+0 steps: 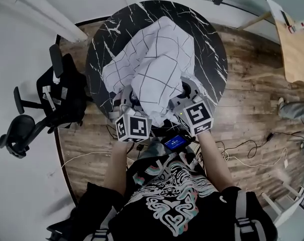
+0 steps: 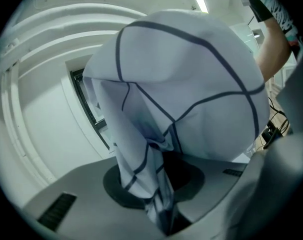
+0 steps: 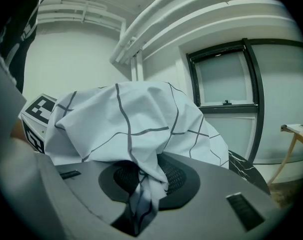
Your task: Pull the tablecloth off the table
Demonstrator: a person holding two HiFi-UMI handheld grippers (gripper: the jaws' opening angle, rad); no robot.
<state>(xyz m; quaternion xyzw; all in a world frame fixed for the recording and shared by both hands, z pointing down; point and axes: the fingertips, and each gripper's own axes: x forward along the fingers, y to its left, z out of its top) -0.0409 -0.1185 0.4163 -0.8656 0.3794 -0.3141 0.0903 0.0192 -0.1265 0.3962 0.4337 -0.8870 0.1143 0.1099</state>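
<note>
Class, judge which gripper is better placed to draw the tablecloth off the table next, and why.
Nearly even: left gripper and right gripper are both shut on the tablecloth near the table edge. Slightly left: more cloth lies on its side.

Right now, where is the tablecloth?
Head view: the tablecloth is bunched on the round black table, its near edge pinched by the left gripper and right gripper.
</note>
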